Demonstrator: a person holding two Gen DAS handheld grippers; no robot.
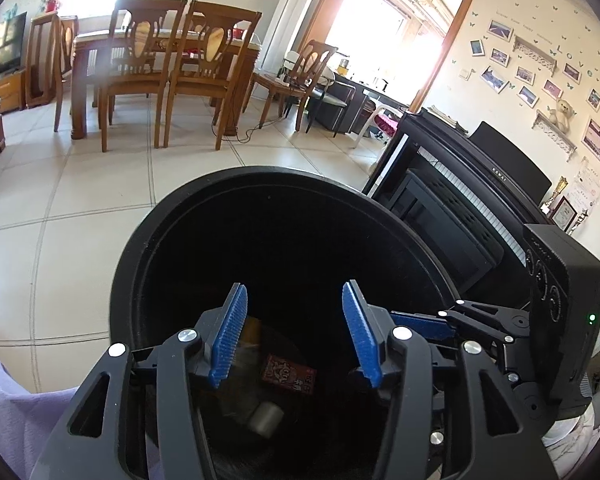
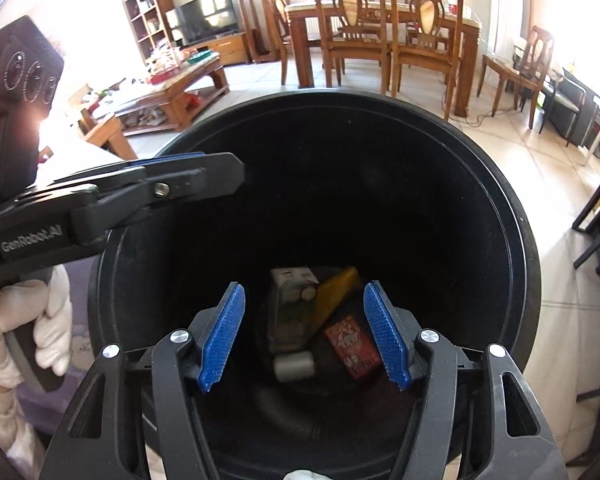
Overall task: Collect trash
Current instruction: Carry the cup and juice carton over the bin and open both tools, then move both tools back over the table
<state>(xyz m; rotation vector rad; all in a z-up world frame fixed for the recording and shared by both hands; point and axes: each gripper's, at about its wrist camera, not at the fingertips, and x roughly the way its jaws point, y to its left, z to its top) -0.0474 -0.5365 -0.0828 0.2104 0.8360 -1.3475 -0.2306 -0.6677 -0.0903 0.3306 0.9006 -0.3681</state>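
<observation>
A black round trash bin point(image 1: 172, 216) point(image 2: 512, 216) fills both views from above. On its bottom lie a red printed packet point(image 2: 352, 346) point(image 1: 288, 374), a small grey cylinder point(image 2: 294, 366) point(image 1: 266, 418), a white-green carton point(image 2: 290, 308) and a yellow wrapper point(image 2: 336, 292). My left gripper point(image 1: 294, 330) is open and empty over the bin mouth; it also shows in the right wrist view point(image 2: 220, 172), at the bin's left rim. My right gripper point(image 2: 304, 330) is open and empty above the trash. It also shows side-on in the left wrist view point(image 1: 420, 326).
Tiled floor point(image 1: 60, 200) surrounds the bin. A wooden dining table with chairs point(image 1: 160, 68) stands behind. A black Kawai piano point(image 1: 460, 196) is close on the right. A low wooden coffee table point(image 2: 172, 92) with clutter is to the left. A lilac cloth point(image 1: 8, 408) lies at lower left.
</observation>
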